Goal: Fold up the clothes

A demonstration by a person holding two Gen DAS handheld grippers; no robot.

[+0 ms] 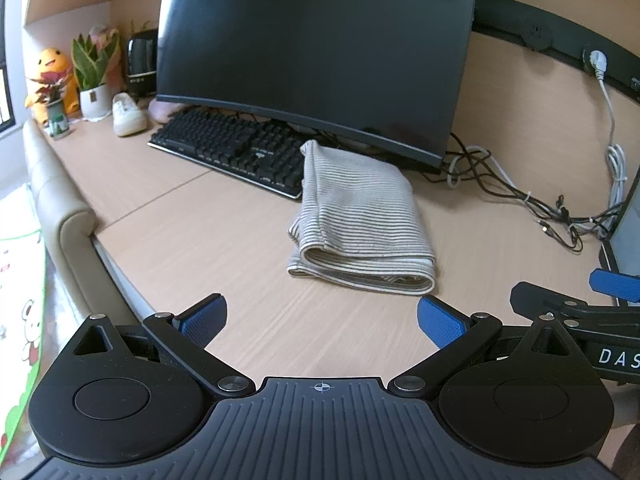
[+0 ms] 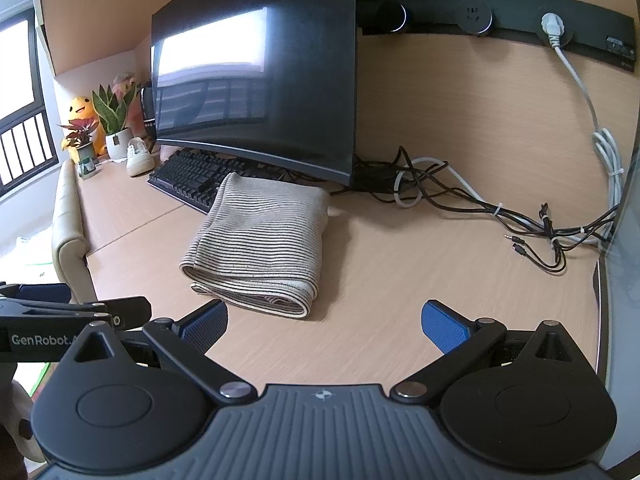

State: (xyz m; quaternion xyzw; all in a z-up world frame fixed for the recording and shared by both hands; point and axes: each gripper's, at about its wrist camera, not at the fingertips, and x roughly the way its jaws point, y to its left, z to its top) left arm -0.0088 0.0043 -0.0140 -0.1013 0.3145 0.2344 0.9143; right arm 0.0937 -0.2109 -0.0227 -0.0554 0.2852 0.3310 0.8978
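Striped beige knit garment (image 1: 360,216), folded, on my light wood desk (image 1: 200,240) beside black keyboard (image 1: 224,148); left gripper (image 1: 322,320) and right gripper (image 2: 324,322) spread, empty.

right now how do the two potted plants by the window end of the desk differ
The green plant has tall upright pointed leaves; the red-leaved plant is lower, with small spreading dark red leaves. The green plant sits in a plain white pot, the red-leaved plant in a darker patterned one. The red-leaved plant stands nearer the desk edge, the green plant further back beside a white shoe. Both stand upright in front of a yellow plush toy.
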